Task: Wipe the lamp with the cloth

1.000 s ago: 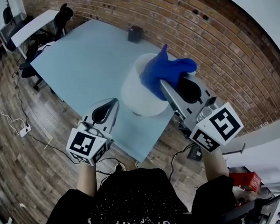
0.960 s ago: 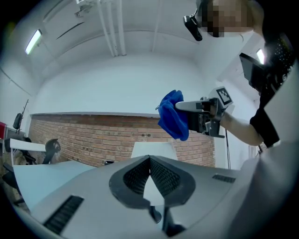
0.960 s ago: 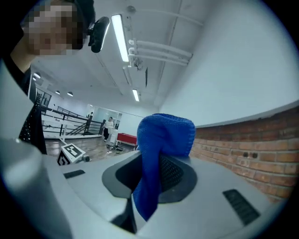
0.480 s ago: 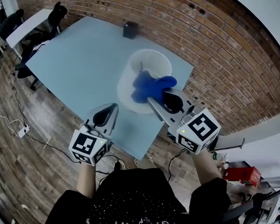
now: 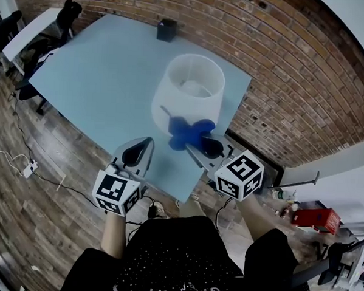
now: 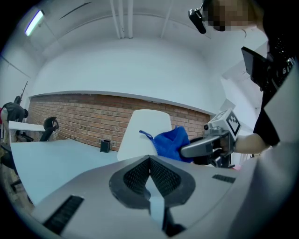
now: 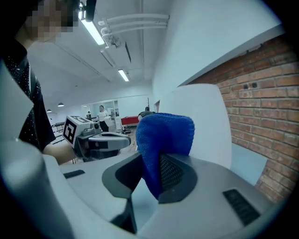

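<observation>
Up close at the near right corner of a pale blue table (image 5: 100,77), a person works two hand-held grippers beside a white lamp (image 5: 188,90). The right gripper (image 5: 193,145) has its jaws closed tight on a blue cloth (image 5: 186,131), which bunches up above the pads and lies against the lower near side of the lamp's shade. The left gripper (image 5: 148,141) hangs over the table's near edge, just left of the cloth and apart from the lamp, its jaws drawn together with nothing between them.

A brick wall (image 5: 283,68) runs close behind and to the right of the lamp, leaving little room on that side. To the lamp's left the tabletop lies broad and bare as far as a small black box (image 5: 167,30) at the far edge by the wall. Beyond the table's left end stand dark chairs (image 5: 68,11) and a white desk (image 5: 36,34). Cables (image 5: 23,164) trail across the wooden floor (image 5: 38,213) below the near edge, and a red box (image 5: 315,217) sits low at the right, well apart from the work.
</observation>
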